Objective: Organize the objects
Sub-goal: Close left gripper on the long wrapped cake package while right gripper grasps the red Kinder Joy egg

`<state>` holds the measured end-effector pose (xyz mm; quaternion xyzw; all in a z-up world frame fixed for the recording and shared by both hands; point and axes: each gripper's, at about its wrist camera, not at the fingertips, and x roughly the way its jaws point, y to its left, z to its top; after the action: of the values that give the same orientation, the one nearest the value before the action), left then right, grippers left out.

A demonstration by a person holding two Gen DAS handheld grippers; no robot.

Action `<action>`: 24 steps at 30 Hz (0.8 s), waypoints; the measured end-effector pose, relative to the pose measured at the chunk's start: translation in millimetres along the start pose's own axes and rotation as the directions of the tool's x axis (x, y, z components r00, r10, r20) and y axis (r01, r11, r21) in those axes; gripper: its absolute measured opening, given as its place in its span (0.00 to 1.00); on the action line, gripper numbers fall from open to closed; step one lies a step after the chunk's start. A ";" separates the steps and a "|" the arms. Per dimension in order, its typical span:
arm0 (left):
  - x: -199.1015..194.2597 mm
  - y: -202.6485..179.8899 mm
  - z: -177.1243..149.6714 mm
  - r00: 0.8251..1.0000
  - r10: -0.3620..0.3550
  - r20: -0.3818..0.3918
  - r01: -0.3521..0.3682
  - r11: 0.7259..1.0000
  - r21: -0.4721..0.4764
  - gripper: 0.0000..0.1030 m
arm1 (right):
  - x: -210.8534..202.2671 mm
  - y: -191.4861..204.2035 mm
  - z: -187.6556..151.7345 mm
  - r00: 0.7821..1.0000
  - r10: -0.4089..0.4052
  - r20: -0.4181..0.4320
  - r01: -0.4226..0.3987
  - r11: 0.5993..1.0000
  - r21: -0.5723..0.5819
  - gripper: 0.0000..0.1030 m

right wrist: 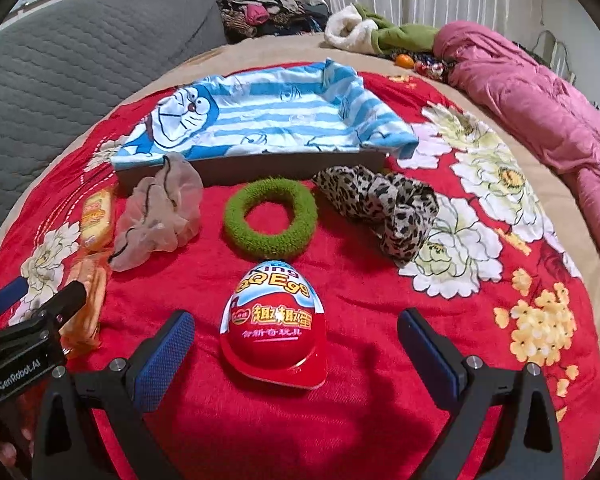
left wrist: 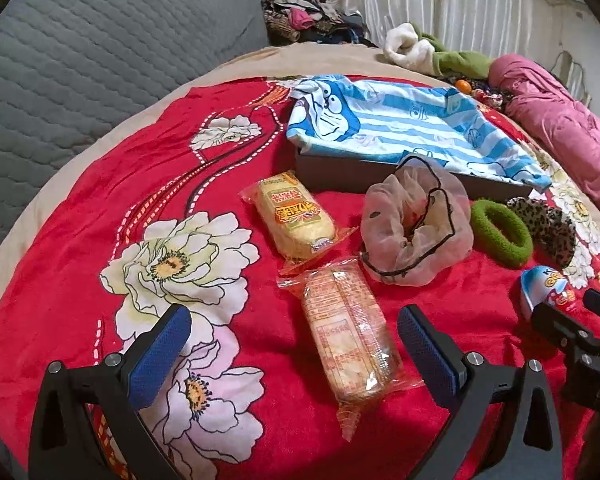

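My left gripper (left wrist: 296, 340) is open, its jaws either side of a wrapped orange snack pack (left wrist: 348, 336) on the red floral blanket. A second yellow snack pack (left wrist: 294, 216) lies behind it. My right gripper (right wrist: 296, 340) is open around a red toy egg (right wrist: 274, 324). Beyond lie a sheer beige scrunchie (right wrist: 160, 216), a green scrunchie (right wrist: 270, 218) and a leopard scrunchie (right wrist: 384, 204). A dark box lined with a blue striped cartoon cloth (right wrist: 260, 120) stands behind them; it also shows in the left wrist view (left wrist: 400, 128).
A grey quilted cushion (left wrist: 80, 60) is at the back left. A pink quilt (right wrist: 540, 100) runs along the right edge. Piled clothes (right wrist: 260, 8) and a white and green garment (right wrist: 372, 32) lie at the back.
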<state>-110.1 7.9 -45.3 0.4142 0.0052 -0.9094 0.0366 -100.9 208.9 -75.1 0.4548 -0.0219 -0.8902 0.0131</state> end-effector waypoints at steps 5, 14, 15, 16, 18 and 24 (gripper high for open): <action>4.6 -2.2 -0.6 1.000 -0.006 -0.007 0.006 1.000 0.012 1.00 | 5.9 1.2 0.3 1.000 0.001 -0.003 -0.001 1.000 0.000 0.99; 7.7 -8.2 -0.7 0.999 0.027 -0.019 -0.027 0.999 0.036 1.00 | 9.7 2.2 1.2 1.000 0.020 -0.008 -0.020 1.000 0.002 0.95; 8.4 -8.6 -0.7 0.999 0.032 -0.027 -0.031 0.999 0.036 1.00 | 10.2 2.5 1.5 1.000 0.023 -0.010 -0.023 1.000 0.004 0.94; 8.5 -9.1 -1.1 0.999 0.033 -0.034 -0.032 0.999 0.037 1.00 | 10.6 2.8 1.4 1.000 0.026 -0.010 -0.026 1.000 0.003 0.94; 10.9 -10.1 -1.4 0.998 0.050 -0.046 -0.048 0.998 0.038 1.00 | 12.2 3.6 1.6 1.000 0.025 -0.011 -0.025 1.000 0.002 0.94; 16.3 -11.4 -1.1 0.997 0.049 -0.064 -0.047 0.999 0.027 0.99 | 20.2 3.1 2.6 0.999 0.022 -0.031 -0.022 1.000 0.010 0.81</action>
<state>-120.7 18.2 -58.5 0.4437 -0.0151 -0.8945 0.0531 -114.8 205.0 -89.8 0.4683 -0.0312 -0.8828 0.0209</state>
